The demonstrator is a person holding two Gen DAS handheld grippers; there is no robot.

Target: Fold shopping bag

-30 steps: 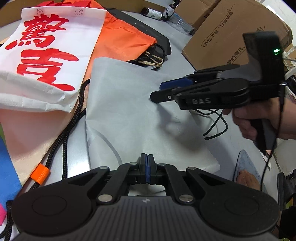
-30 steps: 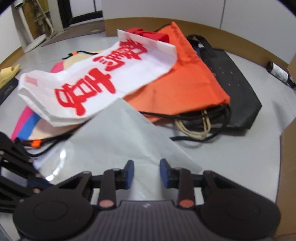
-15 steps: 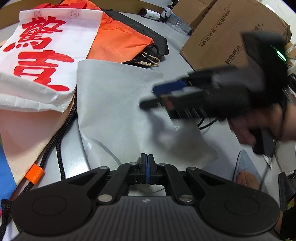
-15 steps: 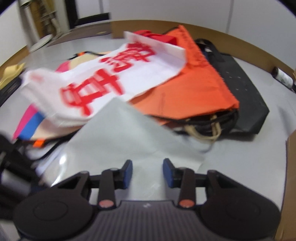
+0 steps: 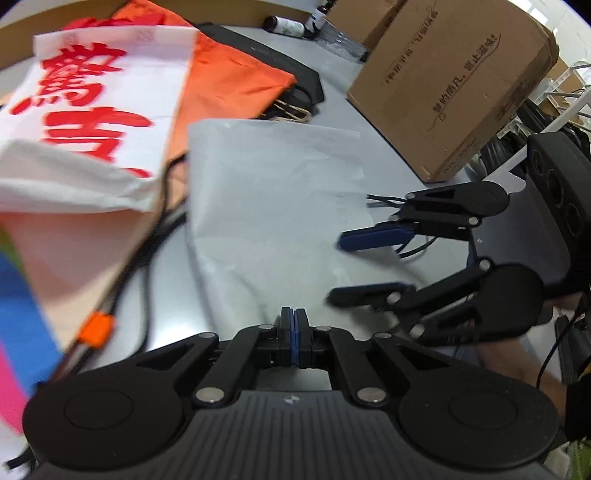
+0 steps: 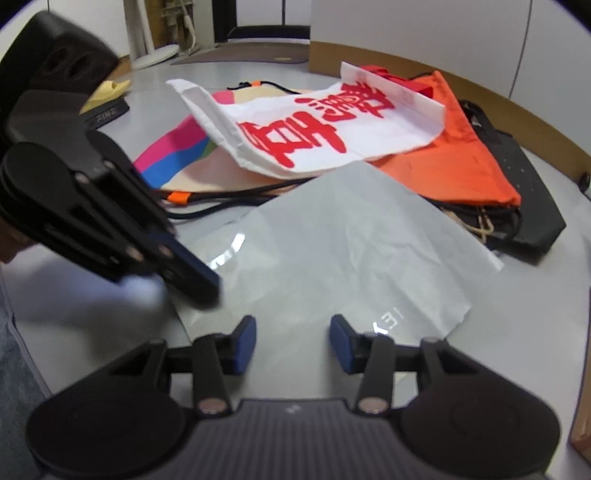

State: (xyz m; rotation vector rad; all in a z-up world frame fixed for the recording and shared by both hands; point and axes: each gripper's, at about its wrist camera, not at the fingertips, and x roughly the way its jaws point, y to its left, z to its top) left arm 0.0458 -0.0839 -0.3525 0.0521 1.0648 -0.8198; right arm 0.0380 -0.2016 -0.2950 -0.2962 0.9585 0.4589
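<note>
A pale grey shopping bag (image 5: 266,192) lies flat on the grey table, also seen in the right wrist view (image 6: 351,236). My left gripper (image 5: 294,317) is shut at the bag's near edge, and creases in the fabric run up to its tips, so it looks pinched there. The right wrist view shows that same left gripper (image 6: 207,291) at the bag's near left corner. My right gripper (image 5: 334,267) hovers over the bag's near right part. Its jaws are opening, with only the fabric below them and nothing pressed between the pads (image 6: 291,339).
A white bag with red characters (image 5: 92,122) lies on an orange bag (image 5: 229,85) and a black bag (image 5: 291,77) beyond the grey one. Black drawstring cords (image 5: 147,243) trail at the left. A cardboard box (image 5: 461,81) stands at the right and a bottle (image 5: 284,26) at the back.
The right gripper came from above the bag's middle down toward its near right edge, rolled, and spread its jaws wider. The left gripper stayed shut in place.
</note>
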